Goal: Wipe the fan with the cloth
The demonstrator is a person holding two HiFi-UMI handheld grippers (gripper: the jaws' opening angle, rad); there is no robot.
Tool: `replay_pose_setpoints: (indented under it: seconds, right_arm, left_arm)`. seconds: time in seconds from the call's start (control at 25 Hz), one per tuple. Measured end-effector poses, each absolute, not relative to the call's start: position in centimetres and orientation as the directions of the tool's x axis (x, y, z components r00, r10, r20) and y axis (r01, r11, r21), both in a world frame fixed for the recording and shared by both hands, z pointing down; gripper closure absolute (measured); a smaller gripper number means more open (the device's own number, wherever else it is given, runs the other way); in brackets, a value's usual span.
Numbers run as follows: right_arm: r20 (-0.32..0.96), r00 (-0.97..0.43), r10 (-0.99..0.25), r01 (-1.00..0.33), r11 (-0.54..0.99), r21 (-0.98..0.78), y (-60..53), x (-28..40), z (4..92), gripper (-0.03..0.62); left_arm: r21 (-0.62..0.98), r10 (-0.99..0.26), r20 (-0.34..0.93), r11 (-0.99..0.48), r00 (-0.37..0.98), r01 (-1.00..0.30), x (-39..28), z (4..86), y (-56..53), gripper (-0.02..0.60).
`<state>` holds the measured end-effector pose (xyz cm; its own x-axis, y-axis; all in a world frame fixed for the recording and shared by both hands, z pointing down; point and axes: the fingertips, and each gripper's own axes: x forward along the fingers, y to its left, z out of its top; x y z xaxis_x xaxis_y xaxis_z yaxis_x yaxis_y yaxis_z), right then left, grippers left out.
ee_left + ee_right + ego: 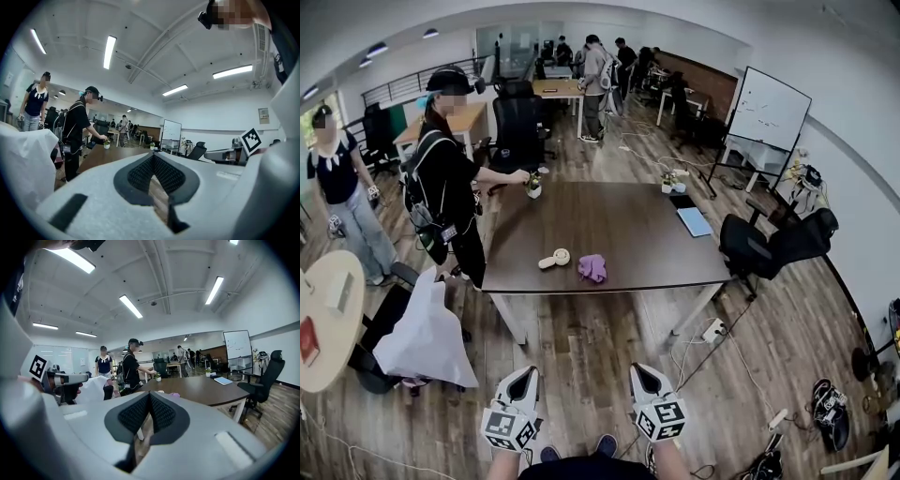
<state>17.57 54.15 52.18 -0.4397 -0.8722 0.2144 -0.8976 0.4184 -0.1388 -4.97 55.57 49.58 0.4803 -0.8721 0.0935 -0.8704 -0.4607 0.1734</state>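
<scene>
A small cream hand fan (pixel 555 259) lies on the dark brown table (pixel 619 244) near its front edge, and a crumpled purple cloth (pixel 592 268) lies just right of it. My left gripper (pixel 521 384) and right gripper (pixel 643 379) hang side by side over the wooden floor, well short of the table. Both are shut with nothing between the jaws. In the right gripper view the cloth (pixel 174 394) shows as a small purple spot on the table (pixel 206 389), beyond my right gripper (pixel 150 403). The left gripper view shows my left gripper (pixel 153 165) and the table top (pixel 112 155), but neither fan nor cloth.
A person in black (pixel 445 173) stands at the table's left end, reaching to a small potted plant (pixel 533 186). A blue notebook (pixel 694 221) lies at the table's right. A black office chair (pixel 769 246) stands to the right, a white-draped chair (pixel 427 333) to the left. Cables and a power strip (pixel 714 330) lie on the floor.
</scene>
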Motion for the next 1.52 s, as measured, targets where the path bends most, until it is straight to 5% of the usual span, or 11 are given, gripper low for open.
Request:
replay_pose_setpoints:
  seconds: [1.0,1.52]
  right_arm:
    - [0.235,-0.532,-0.814,-0.847,0.518,-0.123,48.6,23.2,55.1,0.588]
    - [0.251,-0.514,-0.82,-0.857,0.505,-0.105,39.9,23.1,56.2,0.588]
  left_arm:
    - [0.134,-0.932,0.112,-0.329,0.344,-0.935,0.2,51.1,52.5,0.591]
    - [0.161,-0.93,0.101,-0.335,0.353,-0.929,-0.7,52.8,41.4,0.589]
